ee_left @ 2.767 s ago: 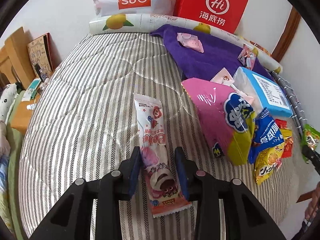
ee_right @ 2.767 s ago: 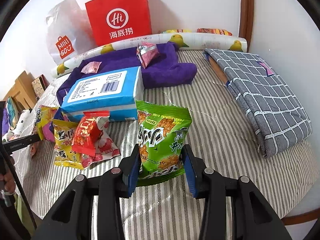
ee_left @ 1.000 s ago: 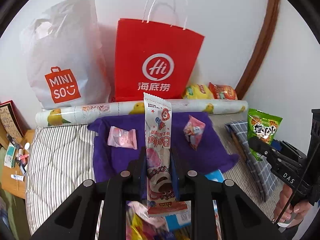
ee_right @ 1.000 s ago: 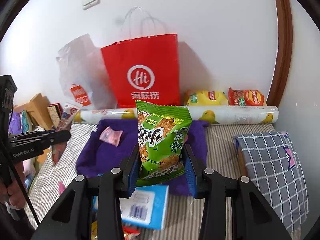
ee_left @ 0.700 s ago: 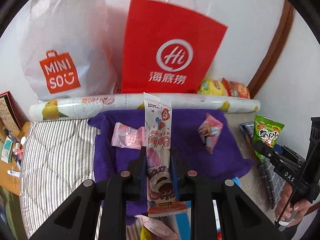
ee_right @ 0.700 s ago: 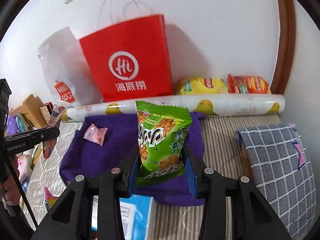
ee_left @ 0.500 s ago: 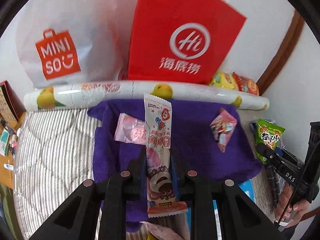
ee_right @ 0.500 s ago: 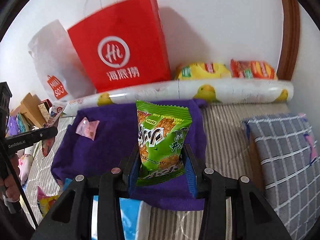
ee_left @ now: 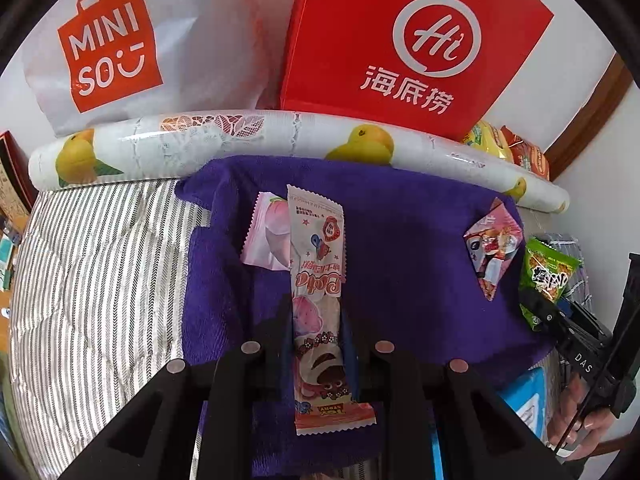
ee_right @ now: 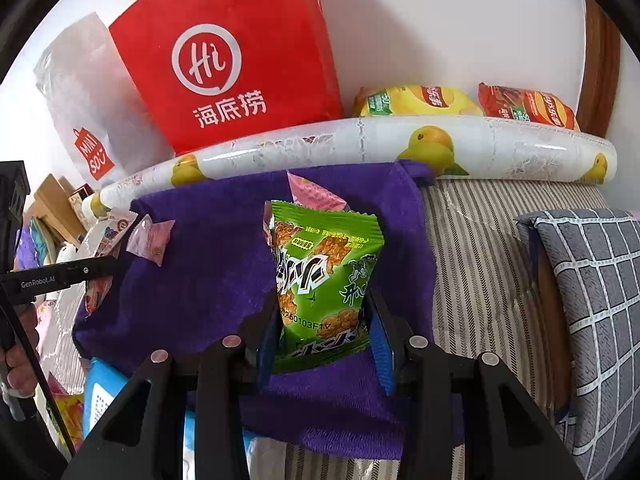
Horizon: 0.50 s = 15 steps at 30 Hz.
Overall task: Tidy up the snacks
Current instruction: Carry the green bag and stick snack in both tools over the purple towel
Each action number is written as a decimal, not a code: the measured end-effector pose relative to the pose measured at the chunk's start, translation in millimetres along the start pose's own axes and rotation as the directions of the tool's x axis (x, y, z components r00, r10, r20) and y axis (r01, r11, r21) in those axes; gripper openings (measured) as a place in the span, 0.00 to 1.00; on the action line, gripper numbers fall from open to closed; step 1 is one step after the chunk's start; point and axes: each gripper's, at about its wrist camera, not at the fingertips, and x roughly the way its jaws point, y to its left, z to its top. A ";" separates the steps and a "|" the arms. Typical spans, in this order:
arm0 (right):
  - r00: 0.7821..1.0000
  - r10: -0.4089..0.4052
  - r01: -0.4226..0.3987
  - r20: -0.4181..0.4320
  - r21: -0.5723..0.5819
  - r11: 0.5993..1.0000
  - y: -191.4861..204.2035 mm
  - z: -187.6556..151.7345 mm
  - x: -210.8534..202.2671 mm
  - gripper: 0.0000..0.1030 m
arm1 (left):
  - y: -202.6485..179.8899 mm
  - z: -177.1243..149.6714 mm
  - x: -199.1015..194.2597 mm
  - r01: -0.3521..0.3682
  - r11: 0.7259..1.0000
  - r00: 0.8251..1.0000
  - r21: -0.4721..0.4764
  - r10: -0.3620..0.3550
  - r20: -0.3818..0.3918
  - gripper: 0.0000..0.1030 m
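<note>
My left gripper (ee_left: pixel 316 320) is shut on a long pink-and-white snack bar (ee_left: pixel 318 280), held low over the purple towel (ee_left: pixel 408 264). A pale pink packet (ee_left: pixel 266 236) lies on the towel just behind the bar. A pink triangular packet (ee_left: pixel 492 248) lies at the towel's right side. My right gripper (ee_right: pixel 324 312) is shut on a green snack bag (ee_right: pixel 324 268) above the same purple towel (ee_right: pixel 208 264), and the triangular packet (ee_right: pixel 312 194) peeks out behind the bag. In the right wrist view the left gripper (ee_right: pixel 116 266) shows at the left edge, with the pale pink packet (ee_right: pixel 150 240) near it.
A red paper bag (ee_left: pixel 412 40) and a white plastic bag (ee_left: pixel 120 48) stand against the wall behind a fruit-printed roll (ee_left: pixel 240 140). Yellow and red chip bags (ee_right: pixel 416 102) lie behind the roll. A grey checked blanket (ee_right: pixel 592 280) is folded at the right; a blue box (ee_right: pixel 96 404) lies at the near left.
Both grippers have sunk and tipped downward toward the purple towel, each carrying its snack. The bags at the wall now fill the top of both views.
</note>
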 end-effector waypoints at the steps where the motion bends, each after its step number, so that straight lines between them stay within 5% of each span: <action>1: 1.000 0.000 0.000 -0.004 -0.003 1.000 -0.1 -0.7 1.5 0.40 | 0.7 -0.5 2.7 -0.006 1.000 1.000 0.001 0.006 -0.006 0.20; 11: 1.000 -0.020 0.020 -0.007 -0.008 1.000 -0.4 -1.7 7.4 0.41 | 0.4 1.3 18.9 -0.030 1.000 0.999 0.000 0.030 -0.041 0.20; 15: 1.000 -0.019 0.019 0.008 -0.024 1.000 3.2 -1.3 3.7 0.56 | -0.6 1.0 18.5 -0.025 1.000 0.999 0.005 0.025 -0.031 0.21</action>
